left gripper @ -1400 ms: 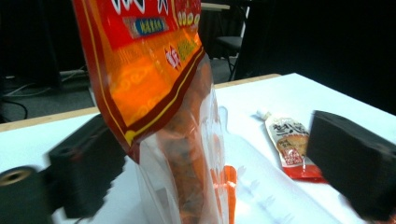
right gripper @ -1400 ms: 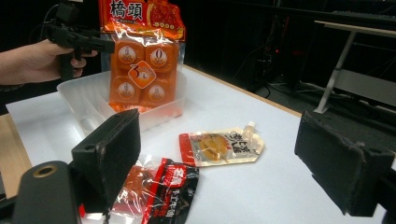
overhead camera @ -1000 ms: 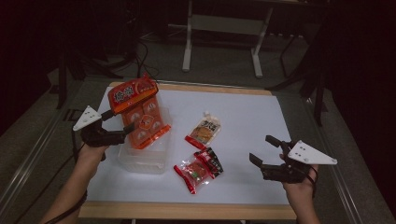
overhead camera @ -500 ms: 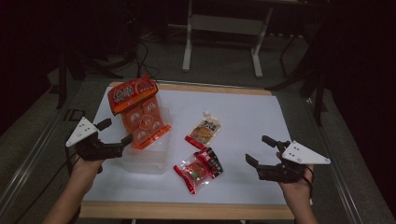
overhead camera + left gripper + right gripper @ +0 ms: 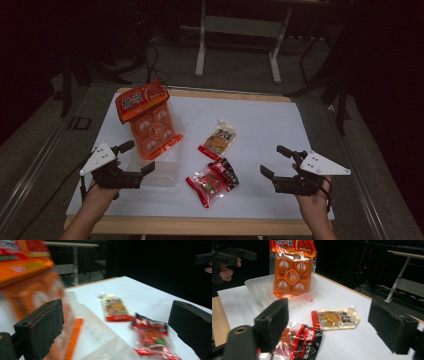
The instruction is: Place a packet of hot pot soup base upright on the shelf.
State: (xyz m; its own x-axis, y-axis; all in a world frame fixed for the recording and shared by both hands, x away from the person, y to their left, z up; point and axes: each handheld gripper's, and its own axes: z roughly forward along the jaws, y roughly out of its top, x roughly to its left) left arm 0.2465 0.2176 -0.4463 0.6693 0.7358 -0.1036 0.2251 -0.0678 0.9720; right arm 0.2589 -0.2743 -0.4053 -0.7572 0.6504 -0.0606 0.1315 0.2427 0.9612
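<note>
The orange snack pack [image 5: 292,272] shows "0" and "3" on its inner packets; other print is unreadable.

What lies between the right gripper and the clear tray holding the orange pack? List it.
In the high view, the red-and-black snack packet lies on the white table between the right gripper and the clear tray holding the orange pack.

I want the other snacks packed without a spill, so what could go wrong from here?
The orange pack stands tall, leaning in the clear tub, so a nudge might tip it out. The red packet looks glossy and flat, so the open right gripper may slip on it. The spouted pouch lies farther off.
</note>
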